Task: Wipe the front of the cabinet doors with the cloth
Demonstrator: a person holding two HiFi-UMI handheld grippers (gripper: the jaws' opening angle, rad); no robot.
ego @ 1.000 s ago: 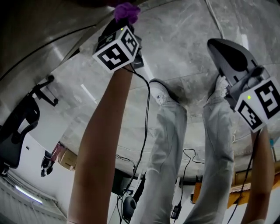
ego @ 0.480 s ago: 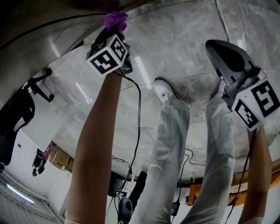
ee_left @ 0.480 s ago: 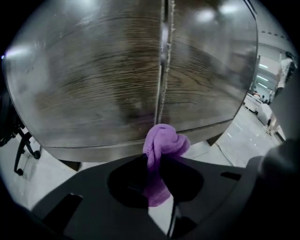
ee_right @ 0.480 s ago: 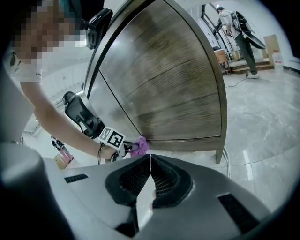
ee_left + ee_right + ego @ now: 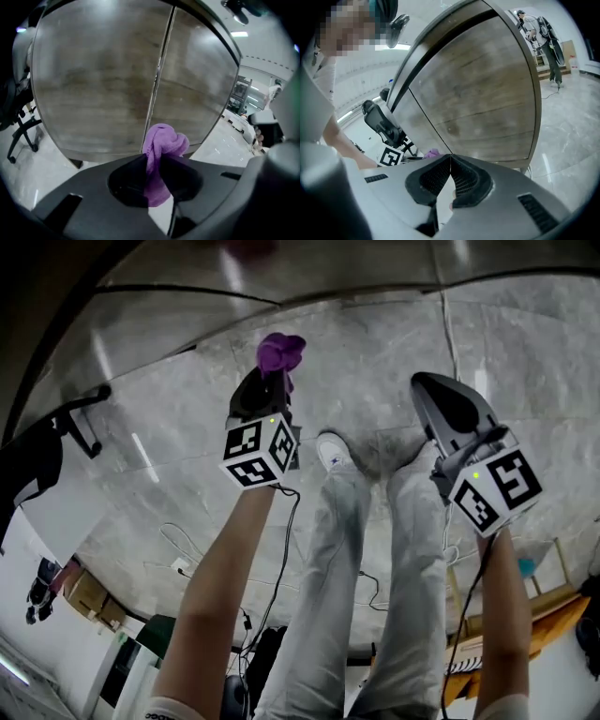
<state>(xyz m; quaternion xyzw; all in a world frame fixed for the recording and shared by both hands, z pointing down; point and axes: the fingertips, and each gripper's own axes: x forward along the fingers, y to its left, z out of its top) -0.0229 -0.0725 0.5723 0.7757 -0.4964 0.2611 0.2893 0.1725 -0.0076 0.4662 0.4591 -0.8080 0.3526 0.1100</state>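
The purple cloth [image 5: 279, 351] is a bunched wad pinched between the jaws of my left gripper [image 5: 267, 395]. In the left gripper view the cloth [image 5: 161, 143] sticks up out of the left gripper [image 5: 154, 157], level with the seam between two brown wood-grain cabinet doors [image 5: 103, 84]. It hangs a short way off the doors, near their bottom edge. My right gripper [image 5: 441, 399] is held to the right, shut and empty. Its jaws [image 5: 450, 157] meet in front of the right-hand door [image 5: 487, 93], and the cloth [image 5: 432, 152] shows to its left.
The person's legs and a white shoe [image 5: 333, 451] stand on grey marble floor between the grippers. A black office chair [image 5: 28, 465] is at the left. Cables [image 5: 178, 554] trail on the floor. Another person [image 5: 543, 33] stands far off to the right.
My left gripper with the cloth has dropped from the top edge of the head view toward its middle. The right gripper has shifted a little left. The view has tilted.
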